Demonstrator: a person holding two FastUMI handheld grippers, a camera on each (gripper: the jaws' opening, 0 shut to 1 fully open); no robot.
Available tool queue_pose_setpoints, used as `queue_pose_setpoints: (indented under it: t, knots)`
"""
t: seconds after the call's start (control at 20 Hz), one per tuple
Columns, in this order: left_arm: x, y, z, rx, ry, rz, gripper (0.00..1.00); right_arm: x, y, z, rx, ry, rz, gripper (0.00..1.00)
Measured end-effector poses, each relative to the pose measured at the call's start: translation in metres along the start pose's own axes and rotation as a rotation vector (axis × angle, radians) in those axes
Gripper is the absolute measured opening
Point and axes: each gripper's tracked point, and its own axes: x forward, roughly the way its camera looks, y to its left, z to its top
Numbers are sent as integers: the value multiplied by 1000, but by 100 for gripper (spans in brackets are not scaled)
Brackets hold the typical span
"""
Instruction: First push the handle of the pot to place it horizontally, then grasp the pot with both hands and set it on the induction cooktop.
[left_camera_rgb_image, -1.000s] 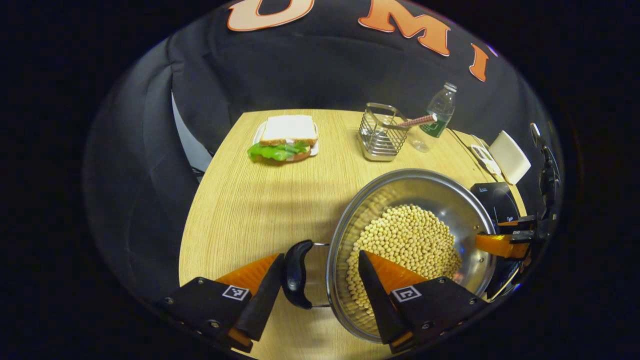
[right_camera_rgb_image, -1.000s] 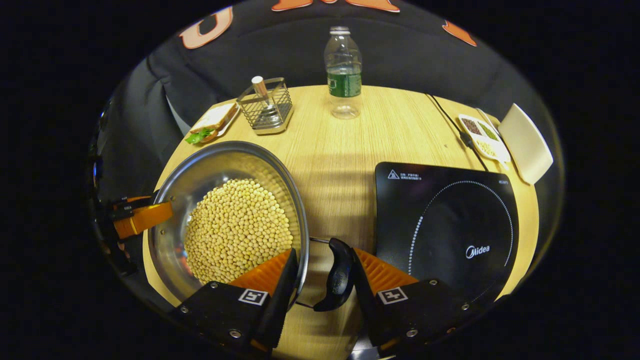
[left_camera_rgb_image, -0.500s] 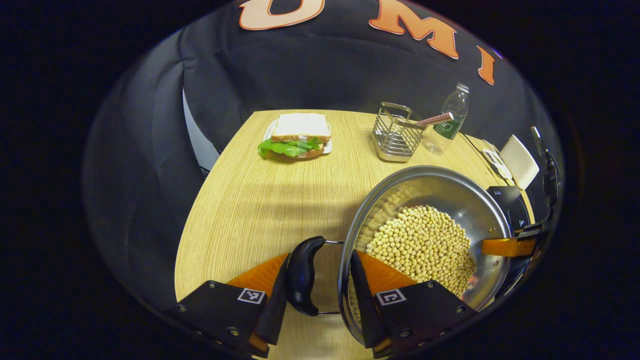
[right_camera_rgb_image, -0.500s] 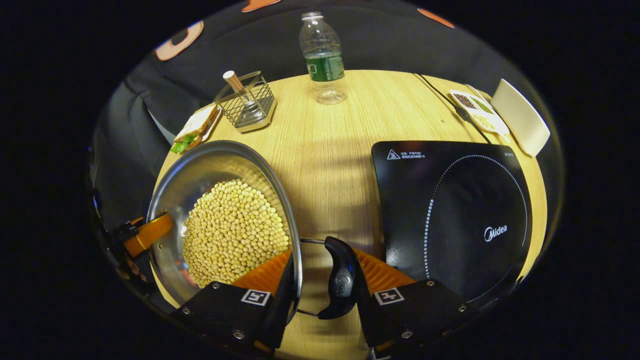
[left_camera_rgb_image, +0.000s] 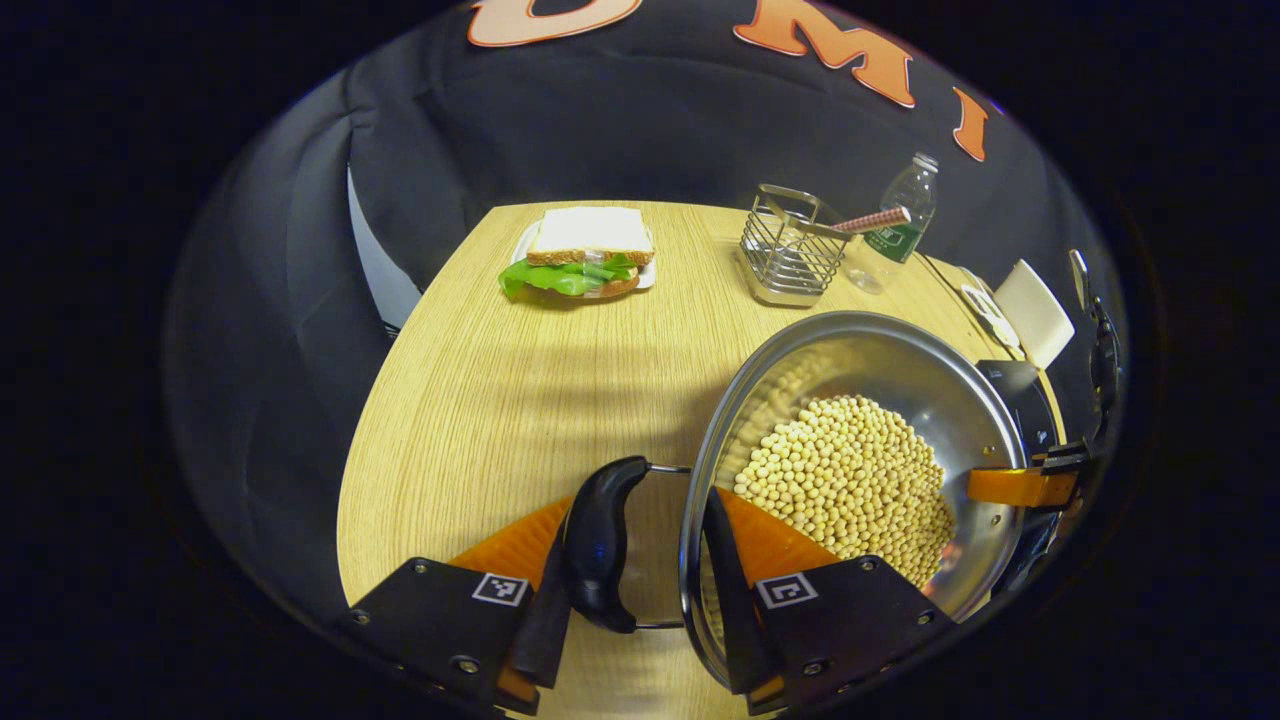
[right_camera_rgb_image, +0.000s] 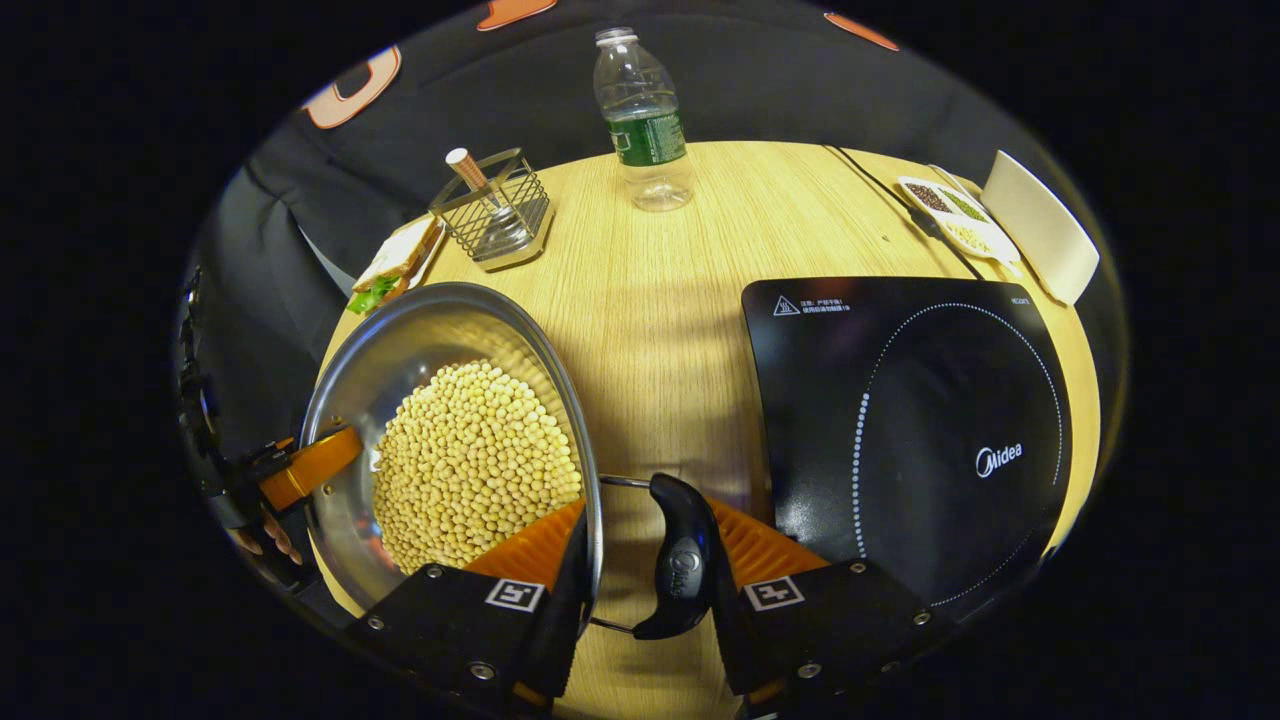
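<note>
The pot (right_camera_rgb_image: 450, 440), full of beans (right_camera_rgb_image: 475, 465), is clamped by rim and side handle at both ends, by the left gripper (left_camera_rgb_image: 640, 580) and right gripper (right_camera_rgb_image: 640, 575), so it can be carried level to the cooktop (right_camera_rgb_image: 910, 430) just beside it.

Sandwich (left_camera_rgb_image: 580, 262) — wire caddy (right_camera_rgb_image: 494, 213) — bottle (right_camera_rgb_image: 646, 122)

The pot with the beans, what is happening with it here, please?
A person holds a gripper in each hand, and both grip the steel pot full of beans. The left gripper is closed over the rim and one black handle; the right gripper is closed likewise on the opposite handle. The cooktop lies beside the pot, with nothing on it yet.
</note>
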Motion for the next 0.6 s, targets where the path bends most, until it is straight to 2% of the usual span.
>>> queue_pose_setpoints:
  t: [0.2, 0.35, 0.4, 0.5, 0.6]
  knots:
    - [-3, 2, 1, 6, 18, 31, 68, 1, 0, 0, 1, -3, 1, 58]
    - [0, -4, 5, -14, 17, 49, 67, -2, 2, 0, -1, 23, 5, 52]
    - [0, -5, 7, -5, 16, 54, 63, -1, 3, 3, 6, 31, 12, 50]
    - [-5, -4, 11, 20, 15, 71, 61, 2, 1, 11, -1, 27, 26, 50]
    - [-11, -2, 12, 1, 5, 84, 61, 1, 0, 11, -15, 17, 36, 48]
